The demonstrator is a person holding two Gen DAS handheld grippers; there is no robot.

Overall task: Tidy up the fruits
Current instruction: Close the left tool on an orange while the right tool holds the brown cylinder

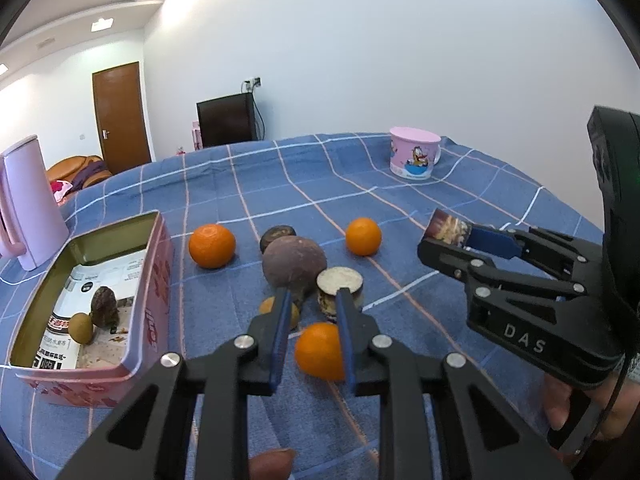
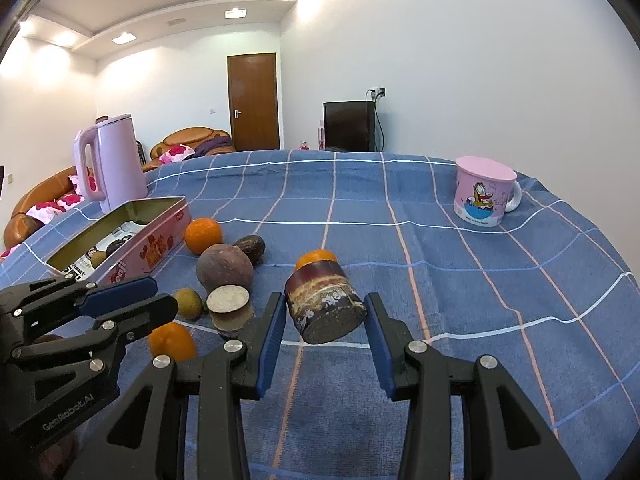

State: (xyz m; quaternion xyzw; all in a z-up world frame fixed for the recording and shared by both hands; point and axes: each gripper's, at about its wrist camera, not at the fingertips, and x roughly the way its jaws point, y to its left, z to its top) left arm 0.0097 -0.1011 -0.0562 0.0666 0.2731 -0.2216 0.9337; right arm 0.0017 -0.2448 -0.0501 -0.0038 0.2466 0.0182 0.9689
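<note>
My right gripper [image 2: 325,312] is shut on a brown cylindrical piece [image 2: 325,307], held tilted above the blue checked cloth; it also shows in the left wrist view [image 1: 447,229]. My left gripper [image 1: 313,300] is open, its fingers on either side of an orange [image 1: 320,351] on the cloth. Just ahead lie a large purple-brown fruit [image 1: 294,261], a second brown cylinder [image 1: 340,293], a small yellow-green fruit [image 1: 295,312], a dark fruit [image 1: 277,237] and two more oranges [image 1: 211,245] [image 1: 363,237]. The pink tin [image 1: 154,280] at left holds a brown fruit [image 1: 104,305] and a small green one [image 1: 81,328].
A pink kettle [image 1: 30,200] stands behind the tin at far left. A pink cartoon mug [image 1: 414,158] stands at the far right of the table. The blue checked cloth [image 2: 480,320] covers the whole table.
</note>
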